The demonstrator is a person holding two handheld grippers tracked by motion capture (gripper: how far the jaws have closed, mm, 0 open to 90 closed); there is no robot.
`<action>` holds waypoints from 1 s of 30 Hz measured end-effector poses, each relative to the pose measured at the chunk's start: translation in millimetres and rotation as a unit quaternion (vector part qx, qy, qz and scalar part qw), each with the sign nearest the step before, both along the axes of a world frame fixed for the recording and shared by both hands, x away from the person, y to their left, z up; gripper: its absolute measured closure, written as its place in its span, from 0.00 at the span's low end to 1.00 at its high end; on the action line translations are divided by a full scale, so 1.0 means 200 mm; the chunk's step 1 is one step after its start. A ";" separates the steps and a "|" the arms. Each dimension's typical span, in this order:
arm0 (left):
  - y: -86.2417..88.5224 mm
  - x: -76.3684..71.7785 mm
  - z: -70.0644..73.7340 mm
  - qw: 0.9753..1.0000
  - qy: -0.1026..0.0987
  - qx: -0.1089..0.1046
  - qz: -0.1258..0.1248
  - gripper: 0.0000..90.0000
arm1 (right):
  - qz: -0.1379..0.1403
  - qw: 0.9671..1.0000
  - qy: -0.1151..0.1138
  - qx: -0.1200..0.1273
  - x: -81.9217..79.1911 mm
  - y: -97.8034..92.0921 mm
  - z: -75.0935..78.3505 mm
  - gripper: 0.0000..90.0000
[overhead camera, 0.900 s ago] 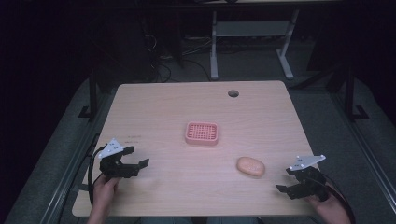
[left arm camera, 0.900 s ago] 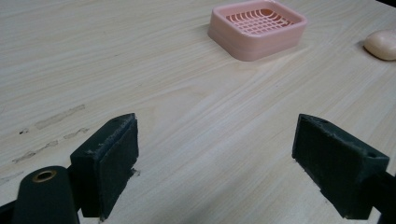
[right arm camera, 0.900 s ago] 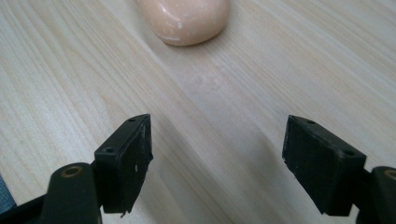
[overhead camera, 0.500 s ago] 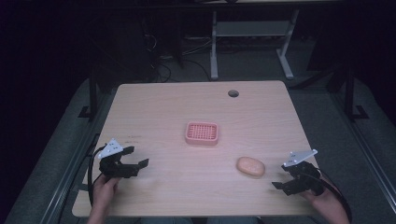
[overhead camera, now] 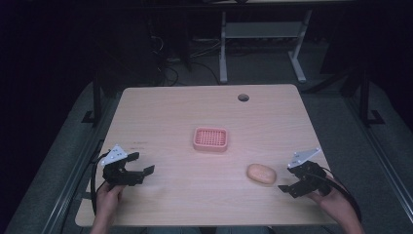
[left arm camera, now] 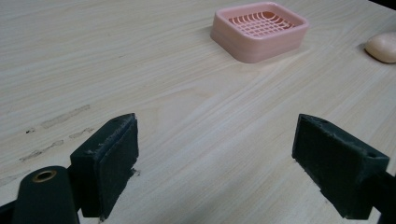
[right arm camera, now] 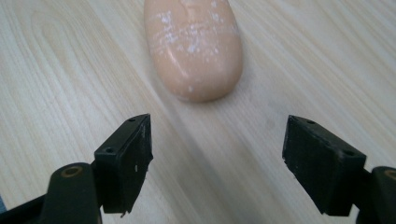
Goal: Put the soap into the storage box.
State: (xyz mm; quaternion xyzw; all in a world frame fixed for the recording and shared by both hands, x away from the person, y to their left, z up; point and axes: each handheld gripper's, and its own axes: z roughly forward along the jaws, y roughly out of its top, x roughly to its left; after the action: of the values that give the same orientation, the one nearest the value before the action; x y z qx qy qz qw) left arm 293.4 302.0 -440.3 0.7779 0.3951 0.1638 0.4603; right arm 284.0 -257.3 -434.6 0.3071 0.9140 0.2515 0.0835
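Table [overhead camera: 160,112]: light wood top with a round hole [overhead camera: 243,97] near its far edge, right of centre.
Dish [overhead camera: 210,139]: pink soap dish with a slatted floor, flat near the table's middle, nothing in it. In the left gripper view [left arm camera: 259,29] it sits far ahead of the jaws.
Soap [overhead camera: 261,173]: peach oval bar lying on the bare wood, to the near right of the dish and apart from it.
Left gripper [overhead camera: 139,171]: at the near left of the table, in the person's left hand [overhead camera: 106,202]. Jaws spread wide over bare wood [left arm camera: 215,158], grasping nothing.
Right gripper [overhead camera: 287,189]: at the near right, in the right hand [overhead camera: 336,204], just right of the soap. Jaws spread wide [right arm camera: 217,163], pointing at the soap [right arm camera: 194,46], which lies just beyond the tips, not between them and untouched.
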 end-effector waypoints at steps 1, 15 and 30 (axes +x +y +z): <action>0.00 0.00 0.00 1.000 0.000 0.000 0.000 0.16 | 0.008 1.000 -0.001 -0.002 0.01 0.02 0.01 0.26; 0.01 0.00 0.00 1.000 -0.001 -0.003 0.003 0.16 | 0.037 0.999 0.006 -0.025 0.08 0.11 0.06 0.26; 0.01 0.00 0.01 1.000 -0.001 -0.006 0.004 0.16 | 0.065 0.997 0.011 -0.038 0.13 0.19 0.06 0.25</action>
State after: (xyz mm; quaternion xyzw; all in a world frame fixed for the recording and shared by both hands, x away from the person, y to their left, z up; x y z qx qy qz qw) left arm 293.2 304.3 -439.2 0.7736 0.3985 0.1644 0.4644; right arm 310.0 -219.2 -421.6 0.2466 0.9417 0.2184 0.0684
